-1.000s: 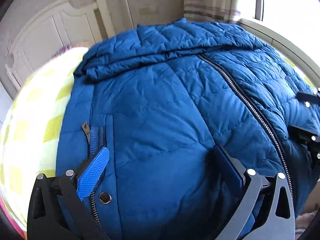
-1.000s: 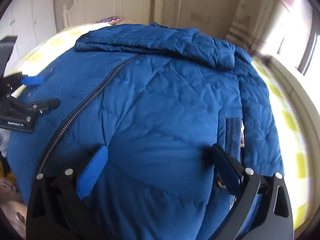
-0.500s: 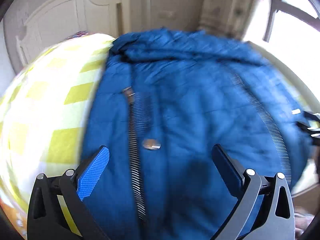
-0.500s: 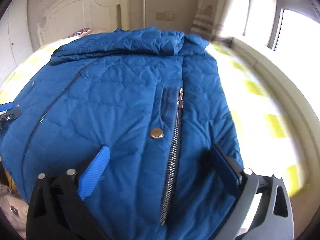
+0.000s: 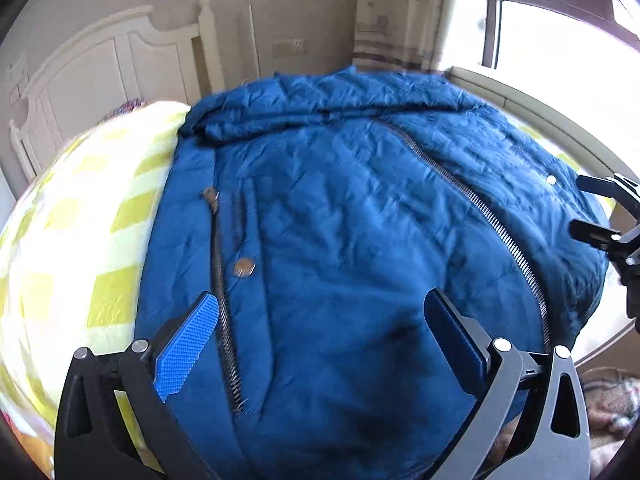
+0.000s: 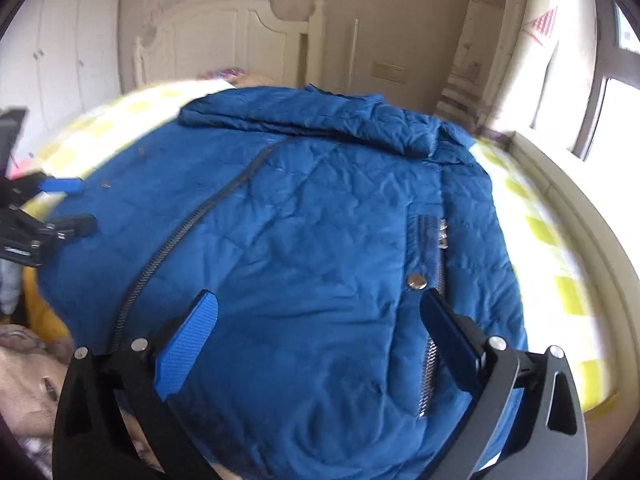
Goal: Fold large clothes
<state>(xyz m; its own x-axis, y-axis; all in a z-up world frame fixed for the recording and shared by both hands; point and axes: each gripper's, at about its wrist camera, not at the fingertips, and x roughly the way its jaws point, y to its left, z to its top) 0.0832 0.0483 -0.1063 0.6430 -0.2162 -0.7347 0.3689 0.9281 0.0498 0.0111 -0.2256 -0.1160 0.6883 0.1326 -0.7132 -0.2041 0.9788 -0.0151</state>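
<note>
A large blue padded jacket (image 5: 340,220) lies flat on the bed, zipped front up, collar at the far end; it also shows in the right wrist view (image 6: 320,240). My left gripper (image 5: 320,328) is open and empty, hovering over the jacket's near hem by the left pocket zip (image 5: 222,280). My right gripper (image 6: 318,324) is open and empty, hovering over the hem by the right pocket zip (image 6: 434,300). Each gripper shows at the edge of the other's view: the right gripper (image 5: 600,208) and the left gripper (image 6: 72,204).
The bed has a yellow-and-white checked cover (image 5: 80,240) and a white headboard (image 6: 224,40) at the far end. A window ledge (image 6: 580,208) runs along the right side. A white wardrobe (image 6: 60,60) stands at the left. Patterned fabric (image 6: 28,376) lies below the bed's near edge.
Both grippers have pulled back and up from the jacket toward its near hem. The views have swung, and both stay open.
</note>
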